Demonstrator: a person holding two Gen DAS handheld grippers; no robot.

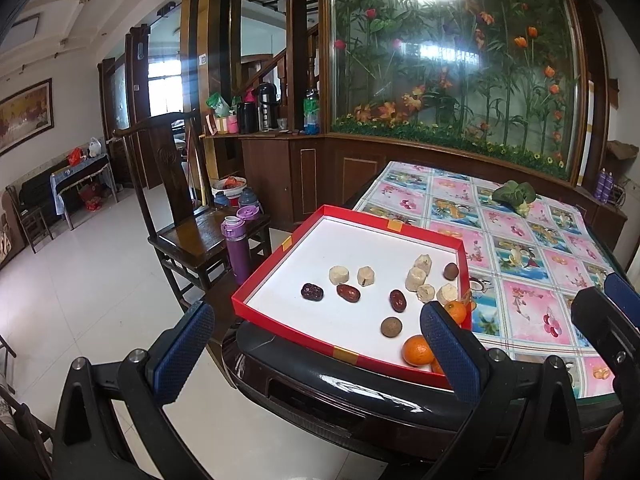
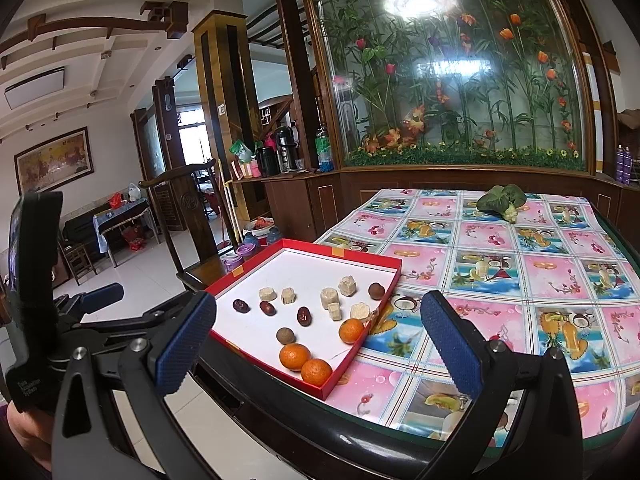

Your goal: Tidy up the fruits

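Note:
A shallow red box with a white floor (image 1: 280, 256) (image 2: 256, 268) sits at the table's near left corner. In it lie three oranges (image 2: 295, 356), three red dates (image 2: 304, 315), two brown round fruits (image 2: 285, 335) and several pale cut pieces (image 2: 329, 296). My left gripper (image 1: 316, 344) is open and empty, hovering before the box's near edge. My right gripper (image 2: 320, 344) is open and empty, hovering near the box's front right corner. The left gripper also shows at the left edge of the right wrist view (image 2: 100, 296).
The table (image 2: 520, 280) has a flowered cloth. A leafy green vegetable (image 2: 502, 198) lies at its far side. A dark wooden chair (image 1: 192, 232) with a purple flask (image 1: 236, 248) stands left of the table. A glass flower screen (image 1: 460, 60) stands behind.

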